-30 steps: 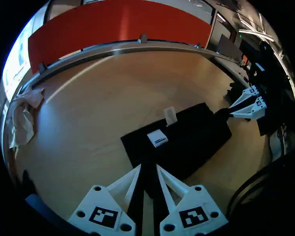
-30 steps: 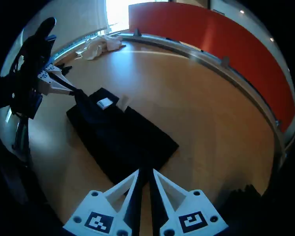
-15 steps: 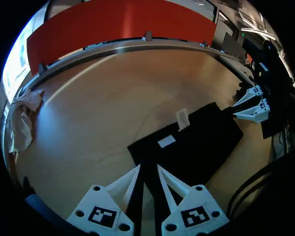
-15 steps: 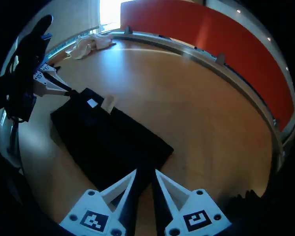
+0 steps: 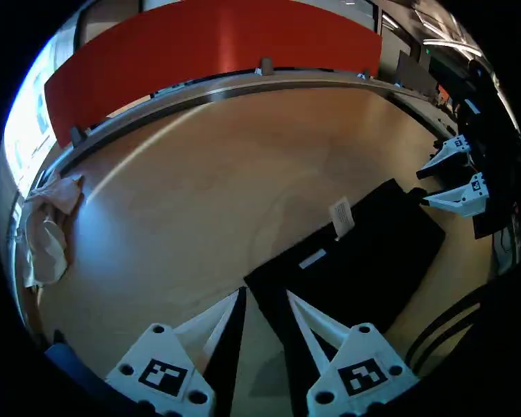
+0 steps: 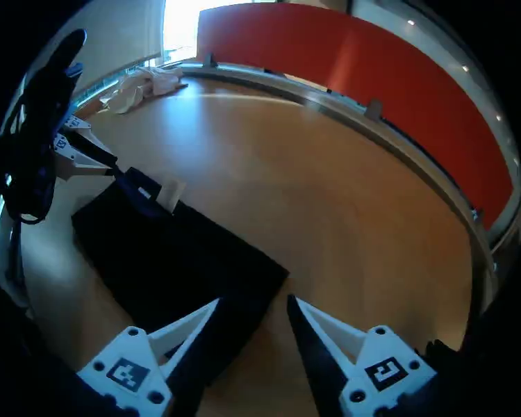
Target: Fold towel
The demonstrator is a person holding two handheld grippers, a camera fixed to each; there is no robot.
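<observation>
A black towel [image 5: 371, 257] lies flat and spread on a wooden tabletop [image 5: 212, 181], with 2 hand-held tools poised at opposite ends of it. In the left gripper view, the left tool [image 5: 265, 292] has its 2 white fingers standing apart, the towel's near corner lying just ahead of their tips and not gripped. In the right gripper view, the right tool [image 6: 253, 299] is likewise spread wide, its fingers straddling the near end of the towel without pressing on it. Each view also shows the other tool at the far end of the cloth, fingers parted and close to the towel's far corner. A small white tag [image 5: 341, 216] sticks out from the towel's long edge, on the side toward the back of the tabletop. A crumpled cream cloth [image 5: 45, 233] sits well apart from the towel, near the tabletop's rim, and a red panel [image 5: 212, 42] runs behind the curved metal rail [image 5: 212, 87] at the back.
</observation>
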